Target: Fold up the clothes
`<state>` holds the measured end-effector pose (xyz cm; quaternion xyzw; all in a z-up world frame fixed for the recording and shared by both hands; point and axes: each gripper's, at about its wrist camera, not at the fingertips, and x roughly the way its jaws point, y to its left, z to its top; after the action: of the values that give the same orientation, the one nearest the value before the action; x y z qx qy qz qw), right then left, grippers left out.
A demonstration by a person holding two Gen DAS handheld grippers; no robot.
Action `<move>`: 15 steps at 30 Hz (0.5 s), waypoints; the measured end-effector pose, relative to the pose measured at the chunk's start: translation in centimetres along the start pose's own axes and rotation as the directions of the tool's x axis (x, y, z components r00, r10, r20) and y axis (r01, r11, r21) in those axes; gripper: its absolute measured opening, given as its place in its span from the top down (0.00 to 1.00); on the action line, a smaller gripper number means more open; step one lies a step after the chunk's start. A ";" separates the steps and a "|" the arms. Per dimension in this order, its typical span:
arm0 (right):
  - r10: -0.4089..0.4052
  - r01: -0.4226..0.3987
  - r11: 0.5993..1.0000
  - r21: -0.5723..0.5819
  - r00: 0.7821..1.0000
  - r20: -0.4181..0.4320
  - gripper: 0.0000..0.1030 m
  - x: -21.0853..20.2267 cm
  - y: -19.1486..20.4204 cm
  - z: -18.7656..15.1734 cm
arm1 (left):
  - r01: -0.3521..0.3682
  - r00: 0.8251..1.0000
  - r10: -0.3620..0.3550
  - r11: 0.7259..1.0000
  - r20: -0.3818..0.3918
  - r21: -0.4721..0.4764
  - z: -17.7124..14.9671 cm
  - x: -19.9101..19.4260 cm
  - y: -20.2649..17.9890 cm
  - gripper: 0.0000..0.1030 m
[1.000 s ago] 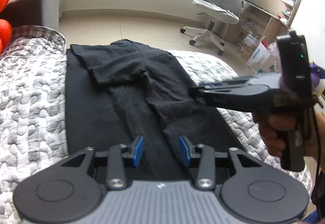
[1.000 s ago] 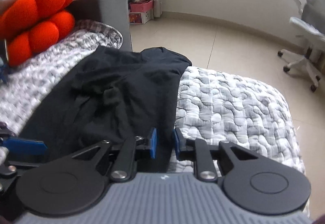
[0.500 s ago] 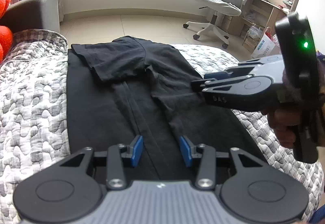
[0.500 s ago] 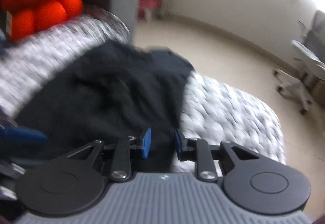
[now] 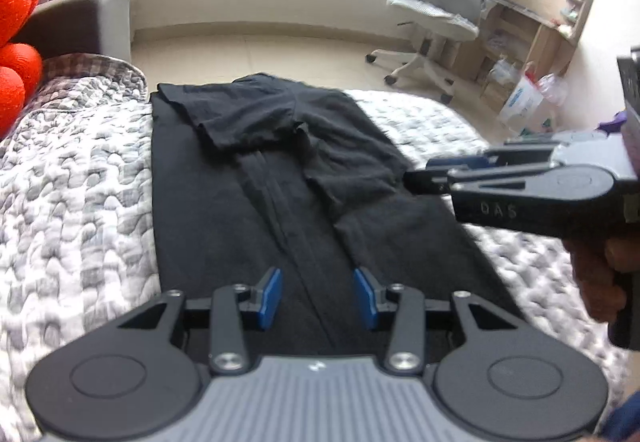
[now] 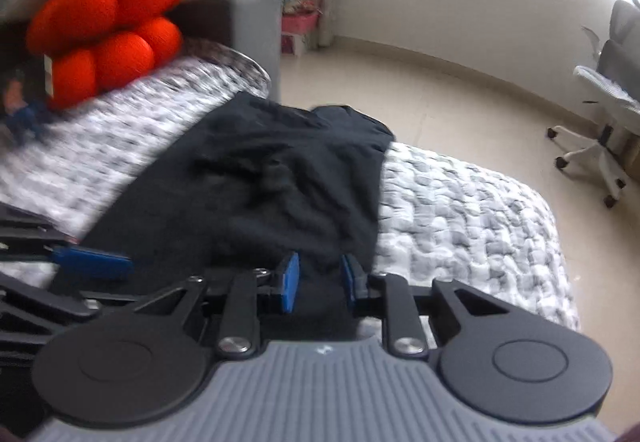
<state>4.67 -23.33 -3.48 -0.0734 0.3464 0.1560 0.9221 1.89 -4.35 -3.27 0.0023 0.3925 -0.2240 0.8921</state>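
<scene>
Currently, a black garment (image 5: pixel 280 177) lies lengthwise on a bed covered by a grey-and-white quilt (image 5: pixel 72 201), folded into a long strip with both sleeves turned inward.

Left wrist view:
- The left tongs (image 5: pixel 316 298) hover over the near end of the garment. Their blue pads (image 5: pixel 267 298) stand spread, with only the cloth surface visible between them; they pinch nothing.
- The right tongs (image 5: pixel 430 171) enter from the right, held by a hand (image 5: pixel 600 274) on the grip. Their tips sit at the garment's right edge, beside the folded right sleeve. Seen side-on, the pad gap cannot be read from this view.
- An office chair (image 5: pixel 436 13) and a desk with shelves (image 5: pixel 548 25) stand on the floor beyond the bed's far right corner.

Right wrist view:
- This view is motion-blurred, especially on the left.
- The right tongs (image 6: pixel 318 282) show their pads (image 6: pixel 289 282) only a narrow gap apart, with dark fabric of the garment's right edge lying between them. Whether the pads actually press on the cloth cannot be determined.
- An orange knotted cushion (image 6: pixel 108 37) rests at the far left against a grey headboard (image 6: pixel 248 25). It is shown whole here and only partly in the left wrist view.
- One blue pad of the left tongs (image 6: pixel 92 262) appears at the left edge.
</scene>
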 end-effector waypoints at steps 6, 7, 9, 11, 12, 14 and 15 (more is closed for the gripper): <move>0.012 -0.007 0.998 0.065 0.998 -0.065 0.77 -4.0 0.4 -4.2 | -0.025 0.999 0.025 1.000 -0.029 0.001 -3.3 -4.2 -0.8 0.60; 0.013 -0.008 0.997 0.082 0.997 -0.070 0.77 -4.9 0.4 -4.9 | -0.046 0.999 0.046 0.999 -0.029 0.006 -4.0 -5.1 -0.9 0.60; 0.027 -0.019 0.993 0.117 0.997 -0.073 0.77 -6.5 0.5 -6.2 | -0.070 0.997 0.070 0.998 -0.036 -0.003 -5.4 -6.9 -0.9 0.60; 0.046 -0.035 0.988 0.150 0.997 -0.068 0.77 -8.1 0.9 -7.4 | -0.079 0.996 0.077 0.996 -0.051 -0.027 -7.0 -8.5 -0.7 0.60; 0.054 -0.044 0.988 0.149 0.997 -0.064 0.77 -8.9 1.3 -7.9 | -0.083 0.995 0.081 0.996 -0.059 -0.040 -7.8 -9.3 -0.6 0.60; 0.066 -0.057 0.988 0.144 0.996 -0.057 0.76 -10.1 2.1 -8.8 | -0.089 0.993 0.083 0.993 -0.087 -0.072 -9.5 -10.5 -0.6 0.60; 0.070 -0.061 0.988 0.145 0.996 -0.054 0.73 -10.7 2.5 -9.3 | -0.092 0.991 0.083 0.992 -0.100 -0.088 -10.4 -11.0 -0.7 0.60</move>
<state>-9.51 -25.77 -3.42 -0.0001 0.3859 0.1587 0.9088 -12.13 1.31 -2.61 -0.0110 0.4446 -0.1659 0.8802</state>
